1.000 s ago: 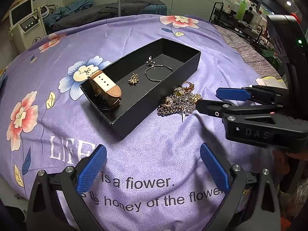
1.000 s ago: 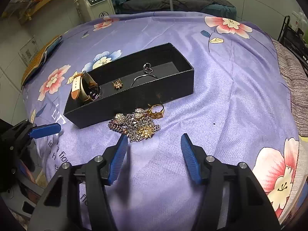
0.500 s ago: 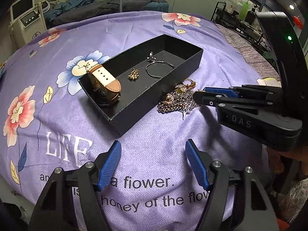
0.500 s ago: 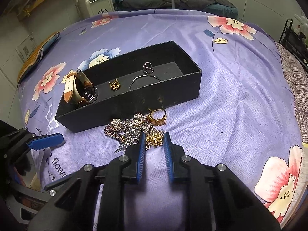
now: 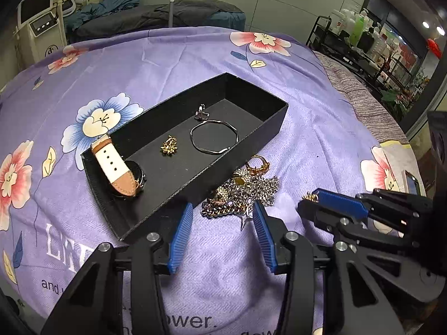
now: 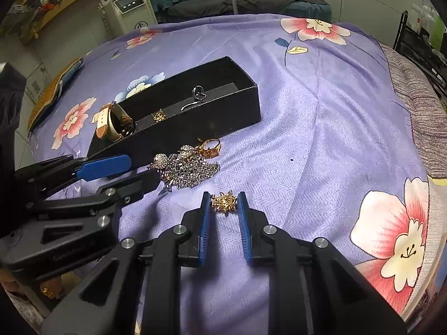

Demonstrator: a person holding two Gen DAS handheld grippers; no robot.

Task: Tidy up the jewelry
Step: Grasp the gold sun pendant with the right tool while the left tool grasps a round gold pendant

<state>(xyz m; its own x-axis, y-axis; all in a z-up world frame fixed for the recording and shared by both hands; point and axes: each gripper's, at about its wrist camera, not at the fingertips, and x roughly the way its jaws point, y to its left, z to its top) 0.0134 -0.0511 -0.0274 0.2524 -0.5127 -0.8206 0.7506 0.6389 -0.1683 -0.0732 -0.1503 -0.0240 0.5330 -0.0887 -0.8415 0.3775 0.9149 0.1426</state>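
A black open box (image 5: pixel 268 131) (image 6: pixel 245 106) lies on the purple flowered cloth. It holds a tan-strapped watch (image 5: pixel 117 170) (image 6: pixel 111 122), a gold brooch (image 5: pixel 168 145), a silver bangle (image 5: pixel 213 136) and a silver ring (image 5: pixel 201 112). A pile of chains (image 5: pixel 243 192) (image 6: pixel 185 167) and a gold ring (image 5: pixel 258 164) (image 6: pixel 211 146) lie in front of the box. My right gripper (image 6: pixel 223 199) (image 5: pixel 308 199) is shut on a gold brooch (image 6: pixel 223 201), held right of the pile. My left gripper (image 5: pixel 222 213) (image 6: pixel 139 171) is open, just short of the pile.
The cloth covers a rounded bed or table that falls away at the near edge. A white machine (image 5: pixel 36 25) stands at the back left, and a shelf of bottles (image 5: pixel 360 36) at the back right. A striped blanket (image 6: pixel 419 106) lies along the right side.
My right gripper closed on a gold brooch from the pile and pulled it back to the right. My left gripper moved forward toward the pile and narrowed its opening.
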